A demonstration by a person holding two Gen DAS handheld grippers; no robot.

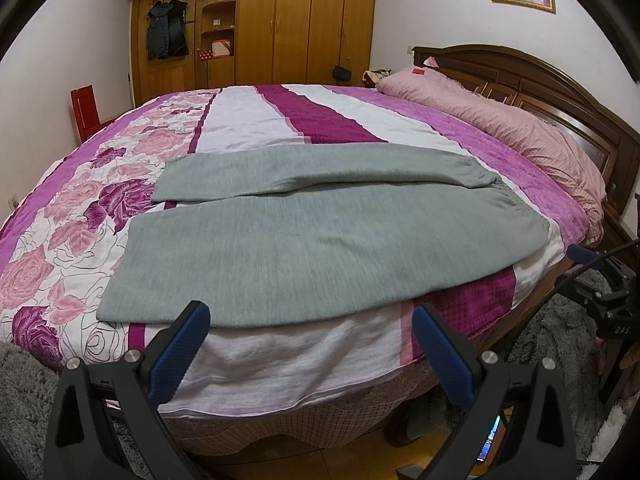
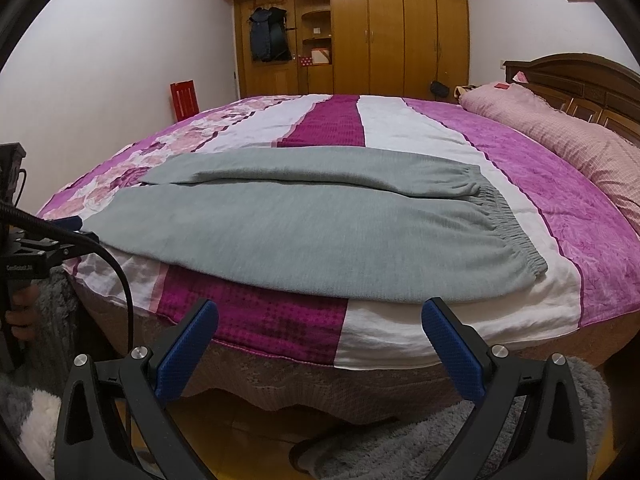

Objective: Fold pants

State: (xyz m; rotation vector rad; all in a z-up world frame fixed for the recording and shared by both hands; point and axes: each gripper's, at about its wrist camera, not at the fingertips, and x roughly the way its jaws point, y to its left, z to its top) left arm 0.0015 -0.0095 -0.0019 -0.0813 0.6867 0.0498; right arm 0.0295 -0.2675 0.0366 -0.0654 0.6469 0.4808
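While both pairs of tongs hang off the near side of the bed [image 1: 280, 360], the grey pants [image 1: 320, 236] lie flat on its quilt straight ahead of them, just beyond the fingertips and touched by neither. Their long axis runs crosswise to the way the tongs point: the gathered elastic waistband [image 2: 508, 224] sits toward the headboard [image 1: 540, 80], and the two leg ends toward the foot of the bed, over the rose-printed part of the quilt. The legs lie side by side, the nearer one broad and smooth along the bed's edge, the farther one partly overlapping it, with a narrow split opening between them at the cuffs.

The left tongs [image 1: 310, 332] stand wide open, empty, facing the leg half of the nearer hem, so I judge that hand the closer one to the cuffs. The right tongs [image 2: 320, 324] are likewise spread wide and hold nothing; they face the stretch nearer the waistband, which makes that end the right hand's natural share.

Nothing rests on the pants or between them and the tongs. A long pink pillow [image 1: 520, 132] lies against the headboard, well apart from the waistband. Beyond the bed stands a wooden wardrobe [image 1: 300, 20] with a dark coat hanging beside it. The only hindrance I would guess at is the bed's edge itself, since the near hem lies close to the drop.
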